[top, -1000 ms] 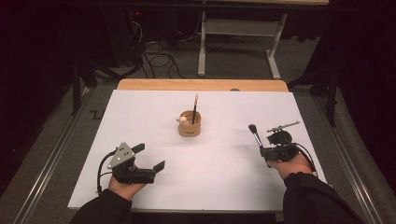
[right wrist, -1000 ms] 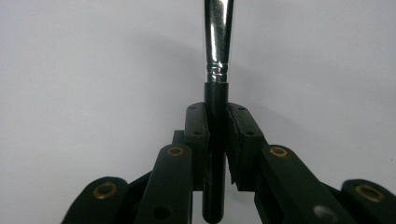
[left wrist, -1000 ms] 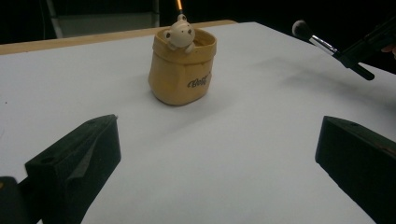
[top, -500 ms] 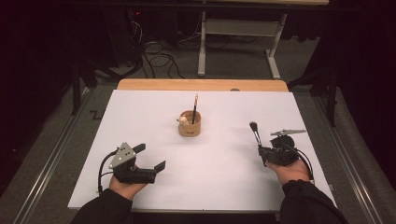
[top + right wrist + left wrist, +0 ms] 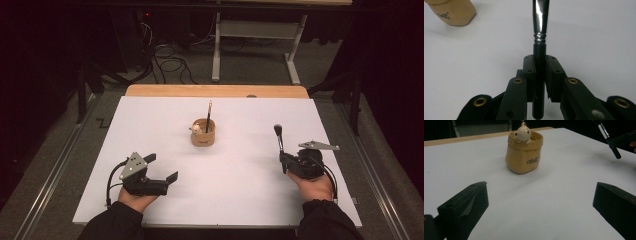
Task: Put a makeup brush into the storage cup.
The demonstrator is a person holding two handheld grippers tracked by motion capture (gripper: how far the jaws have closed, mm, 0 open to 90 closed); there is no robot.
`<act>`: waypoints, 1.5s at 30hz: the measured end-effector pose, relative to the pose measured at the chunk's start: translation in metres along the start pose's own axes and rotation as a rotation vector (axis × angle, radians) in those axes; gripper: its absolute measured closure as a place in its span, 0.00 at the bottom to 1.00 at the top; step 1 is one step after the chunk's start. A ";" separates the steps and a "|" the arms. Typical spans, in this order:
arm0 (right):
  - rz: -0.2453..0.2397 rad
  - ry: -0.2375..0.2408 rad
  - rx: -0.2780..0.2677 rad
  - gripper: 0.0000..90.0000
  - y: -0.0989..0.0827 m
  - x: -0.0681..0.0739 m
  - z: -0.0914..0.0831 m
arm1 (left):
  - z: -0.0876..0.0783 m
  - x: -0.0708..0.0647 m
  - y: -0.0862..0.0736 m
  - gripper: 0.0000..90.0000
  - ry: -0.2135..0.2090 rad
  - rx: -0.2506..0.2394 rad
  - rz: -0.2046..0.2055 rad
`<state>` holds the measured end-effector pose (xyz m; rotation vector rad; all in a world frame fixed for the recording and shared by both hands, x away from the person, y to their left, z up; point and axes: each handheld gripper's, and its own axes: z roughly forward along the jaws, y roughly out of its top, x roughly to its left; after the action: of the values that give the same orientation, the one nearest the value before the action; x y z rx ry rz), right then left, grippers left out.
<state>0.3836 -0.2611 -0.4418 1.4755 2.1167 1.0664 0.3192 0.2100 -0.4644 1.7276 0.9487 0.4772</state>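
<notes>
A tan pouch-shaped holder point(image 5: 203, 133) with a small bear figure point(image 5: 523, 133) on its rim stands mid-table and holds one thin brush point(image 5: 208, 115) upright. My right gripper point(image 5: 283, 161) is shut on a black-handled makeup brush point(image 5: 279, 139) with a silver ferrule point(image 5: 540, 17), bristles pointing up and away, low over the table's right side. The jaws pinch the black handle point(image 5: 539, 75). My left gripper point(image 5: 162, 172) rests open at the front left, its jaws wide apart with nothing between them, pointing toward the holder point(image 5: 524, 152).
A white sheet point(image 5: 150, 125) covers the table; a wooden strip point(image 5: 215, 91) shows along its far edge. Beyond are a dark floor, cables point(image 5: 167, 57) and a white stand frame point(image 5: 255, 35). The right gripper with its brush point(image 5: 610, 142) shows in the left gripper view.
My right hand has drifted down and toward the near edge with the brush still held. The left hand has stayed put.
</notes>
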 end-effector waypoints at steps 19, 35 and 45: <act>0.082 0.058 -0.167 0.90 -0.025 -0.013 -0.004 | 0.001 -0.002 -0.002 0.01 0.035 0.022 0.004; 0.052 0.051 -0.327 0.90 -0.032 -0.019 -0.013 | 0.001 -0.001 -0.003 0.02 0.047 0.026 -0.008; -0.018 0.046 -0.429 0.90 -0.033 -0.014 -0.019 | 0.001 0.000 -0.004 0.05 0.037 0.020 -0.010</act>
<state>0.3553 -0.2867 -0.4554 1.2311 1.7758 1.4478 0.3183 0.2096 -0.4680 1.7359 0.9912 0.4961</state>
